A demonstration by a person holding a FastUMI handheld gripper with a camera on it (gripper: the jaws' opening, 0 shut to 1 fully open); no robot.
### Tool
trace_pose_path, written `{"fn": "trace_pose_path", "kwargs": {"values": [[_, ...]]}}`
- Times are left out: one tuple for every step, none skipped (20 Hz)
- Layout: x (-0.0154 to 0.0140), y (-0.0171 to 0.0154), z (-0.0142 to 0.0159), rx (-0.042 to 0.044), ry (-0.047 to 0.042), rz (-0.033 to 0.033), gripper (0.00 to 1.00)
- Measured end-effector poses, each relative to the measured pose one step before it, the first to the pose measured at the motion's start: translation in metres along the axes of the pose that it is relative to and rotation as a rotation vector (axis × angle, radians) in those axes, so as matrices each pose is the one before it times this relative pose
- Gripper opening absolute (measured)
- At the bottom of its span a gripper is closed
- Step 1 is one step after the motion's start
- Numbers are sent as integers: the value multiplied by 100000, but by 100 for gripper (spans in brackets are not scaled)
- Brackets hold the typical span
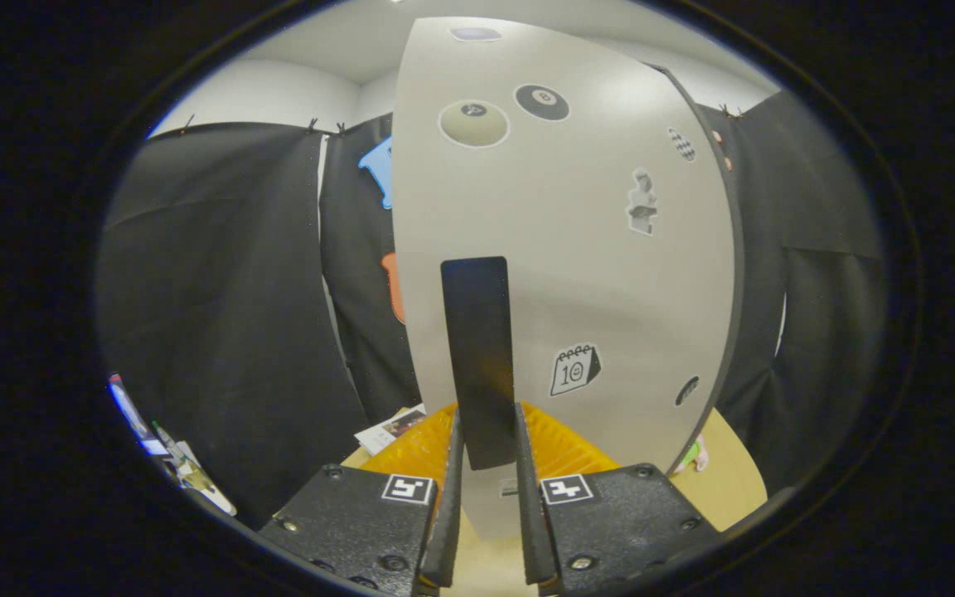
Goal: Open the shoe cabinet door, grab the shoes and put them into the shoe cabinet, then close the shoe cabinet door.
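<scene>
The tongs (490, 439) are closed on the dark upright handle (477, 356) of the shoe cabinet door (577, 249), one finger pressing each side of its lower end. The pale door stands straight ahead, blocking most of what lies beyond — stickers dot its face, among them two billiard balls (506, 114) and a calendar (574, 369). An orange ribbed mat (419, 448) lies on the counter (730, 473) at the door's foot, with a leaflet (390, 427) beside it.

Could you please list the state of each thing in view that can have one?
Shoe cabinet door: swung partly open, edge-on toward the camera.
Door handle: upright, its lower end between the fingers.
Tongs: closed on the door handle, one finger on each side.
</scene>
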State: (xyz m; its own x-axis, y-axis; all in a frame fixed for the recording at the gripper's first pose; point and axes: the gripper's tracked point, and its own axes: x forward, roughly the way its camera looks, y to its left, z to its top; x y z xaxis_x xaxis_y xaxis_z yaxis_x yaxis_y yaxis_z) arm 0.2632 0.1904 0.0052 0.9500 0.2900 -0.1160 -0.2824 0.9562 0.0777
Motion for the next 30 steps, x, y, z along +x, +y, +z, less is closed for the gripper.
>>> {"fn": "trace_pose_path", "kwargs": {"values": [[-1017, -292, -351, 1080, 311, 19, 34], [-791, -381, -167, 1032, 245, -182, 33], [-699, -472, -89, 744, -200, -372, 33], [-813, -350, -191, 475, -254, -86, 32], [-874, 55, -157, 568, -17, 1913, 30], [-948, -122, -687, 939, 923, 960, 24], [-344, -1964, -403, 77, 151, -6582, 17], [-893, -3440, -265, -313, -413, -8408, 15], [-399, -3353, -546, 4775, 2481, -7536, 14], [-541, -1367, -780, 8757, 3067, 1015, 14], [194, -748, -337, 6477, 1737, 1194, 8], [1050, -772, 195, -969, -926, -2116, 8], [61, -866, 175, -4225, -2550, -2835, 7], [-778, -222, 481, -3293, -1592, 172, 7], [-326, 407, 312, -1557, -1886, 2079, 7], [-158, 429, 33, -1891, -1010, 874, 7], [-93, 477, 65, -1960, -1246, 249, 7], [-35, 579, 234, -2085, -941, 345, 7], [363, 603, 544, -1769, -1249, 203, 7], [303, 703, 602, -430, -1190, 829, 7], [374, 793, 671, -202, -1126, 478, 7], [61, 683, 479, -174, -1160, 148, 7], [270, 696, 605, -667, -1439, -556, 7], [418, 738, 625, -854, -1736, -631, 8], [487, 681, 437, -274, -1780, -410, 10], [377, 574, 530, -367, -973, -637, 12], [652, 981, 483, -774, -971, 215, 20], [580, 1020, 500, -165, -1289, 962, 25], [590, 1289, 264, -81, -568, 1642, 40], [695, 1176, 134, -299, -199, 1776, 56]]}}
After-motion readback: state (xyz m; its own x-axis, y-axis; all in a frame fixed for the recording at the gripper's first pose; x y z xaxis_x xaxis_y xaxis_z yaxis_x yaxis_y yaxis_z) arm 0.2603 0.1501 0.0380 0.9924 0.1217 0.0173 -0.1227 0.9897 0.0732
